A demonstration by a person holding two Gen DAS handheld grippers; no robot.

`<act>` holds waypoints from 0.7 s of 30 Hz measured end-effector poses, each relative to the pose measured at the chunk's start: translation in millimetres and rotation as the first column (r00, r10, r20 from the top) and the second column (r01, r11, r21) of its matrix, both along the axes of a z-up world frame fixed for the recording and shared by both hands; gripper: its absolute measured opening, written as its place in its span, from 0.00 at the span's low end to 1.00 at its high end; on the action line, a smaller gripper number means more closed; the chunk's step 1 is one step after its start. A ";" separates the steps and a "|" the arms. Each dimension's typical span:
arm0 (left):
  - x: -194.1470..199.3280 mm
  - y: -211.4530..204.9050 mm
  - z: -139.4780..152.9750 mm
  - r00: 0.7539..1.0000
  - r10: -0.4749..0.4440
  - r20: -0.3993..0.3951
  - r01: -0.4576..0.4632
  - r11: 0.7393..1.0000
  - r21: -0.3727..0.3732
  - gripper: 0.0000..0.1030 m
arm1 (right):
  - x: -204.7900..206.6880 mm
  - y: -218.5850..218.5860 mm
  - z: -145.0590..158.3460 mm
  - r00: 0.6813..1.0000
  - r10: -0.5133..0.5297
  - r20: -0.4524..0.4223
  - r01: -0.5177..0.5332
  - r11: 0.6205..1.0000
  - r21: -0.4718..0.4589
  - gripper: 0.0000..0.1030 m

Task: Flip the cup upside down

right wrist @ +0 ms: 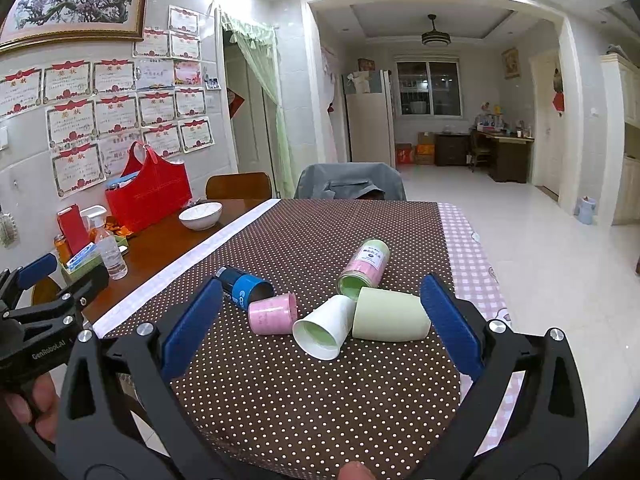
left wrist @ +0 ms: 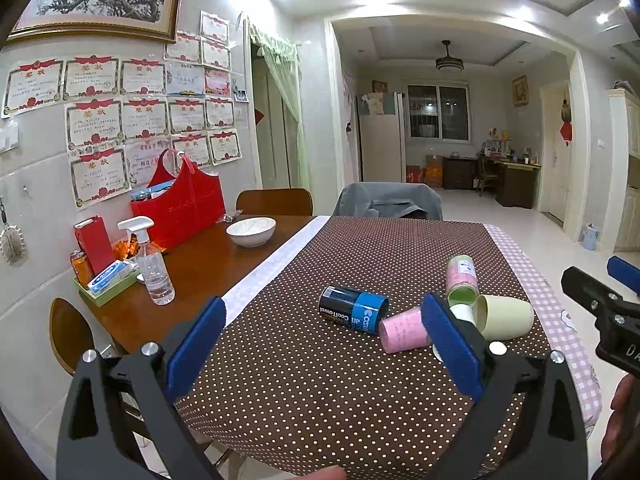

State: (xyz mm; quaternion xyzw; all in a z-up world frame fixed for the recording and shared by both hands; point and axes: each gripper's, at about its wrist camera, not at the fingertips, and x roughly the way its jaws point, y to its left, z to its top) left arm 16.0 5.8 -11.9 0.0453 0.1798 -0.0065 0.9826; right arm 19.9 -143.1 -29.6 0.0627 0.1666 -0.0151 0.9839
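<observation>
Several cups lie on their sides on the brown dotted cloth (right wrist: 304, 400): a blue cup (right wrist: 244, 286) (left wrist: 354, 309), a small pink cup (right wrist: 273, 314) (left wrist: 402, 330), a white paper cup (right wrist: 325, 332), a pale green cup (right wrist: 390, 320) (left wrist: 506, 316) and a pink-and-green cup (right wrist: 364, 266) (left wrist: 462, 280). My left gripper (left wrist: 326, 344) is open and empty, above the cloth in front of the cups. My right gripper (right wrist: 320, 324) is open and empty, its fingers astride the cluster but nearer the camera.
A wooden table (left wrist: 192, 264) at left holds a white bowl (left wrist: 251, 231), a spray bottle (left wrist: 152, 268), a red bag (left wrist: 184, 204) and a green tray (left wrist: 106, 286). A checked cloth edge (right wrist: 472, 248) lies at right. Chairs (right wrist: 348, 184) stand behind.
</observation>
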 end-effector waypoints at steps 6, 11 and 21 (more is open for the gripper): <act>12.9 2.5 -4.6 0.999 0.000 -0.033 0.000 1.000 0.006 0.94 | 15.8 -0.1 -5.5 1.000 0.004 -0.018 -0.004 1.000 -0.006 0.94; 34.8 4.9 -15.5 0.996 0.004 -0.084 -0.002 1.000 0.015 0.94 | 35.8 -3.4 -15.4 0.999 0.010 -0.051 -0.010 1.000 -0.009 0.94; 97.5 5.7 -52.0 0.977 -0.004 -0.212 0.029 0.993 0.112 0.94 | 94.3 -16.8 -42.4 0.988 0.013 -0.152 -0.012 1.000 0.003 0.94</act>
